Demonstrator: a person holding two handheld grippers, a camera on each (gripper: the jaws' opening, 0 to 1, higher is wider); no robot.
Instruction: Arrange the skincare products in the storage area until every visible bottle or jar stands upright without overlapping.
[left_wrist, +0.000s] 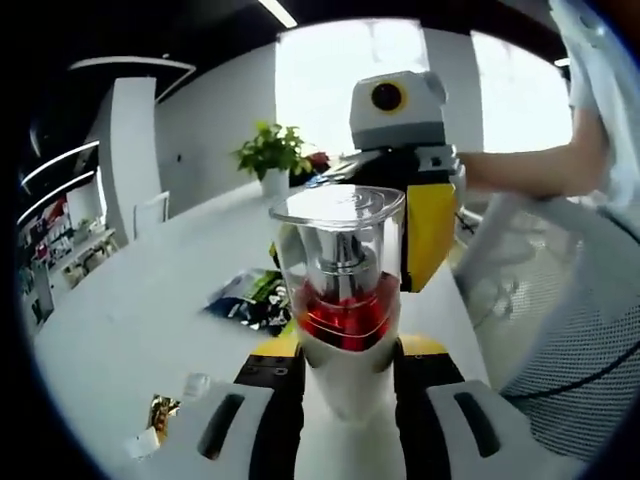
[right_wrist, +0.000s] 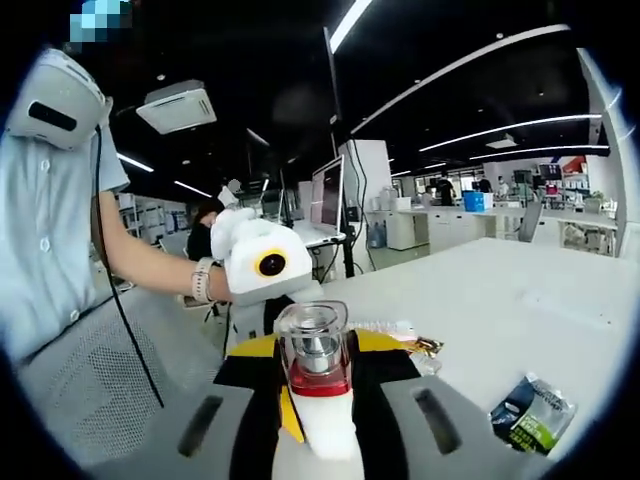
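Note:
A bottle with a clear cap (left_wrist: 338, 215), a red collar and a white body stands upright between both grippers, which face each other. My left gripper (left_wrist: 345, 405) is shut on its white body close to the camera. The right gripper's yellow and black body (left_wrist: 430, 225) rises just behind the bottle. In the right gripper view the same bottle (right_wrist: 316, 372) sits between the jaws of my right gripper (right_wrist: 318, 425), which also close on its white body. The left gripper's yellow fingers (right_wrist: 250, 352) flank it from the far side.
A green and black packet (left_wrist: 250, 297) (right_wrist: 532, 412) and a gold wrapper (left_wrist: 160, 410) (right_wrist: 425, 347) lie on the white table (left_wrist: 150, 300). A potted plant (left_wrist: 272, 150) stands at the far end. A mesh chair (left_wrist: 590, 350) and the person's arm (left_wrist: 530, 168) are beside the table.

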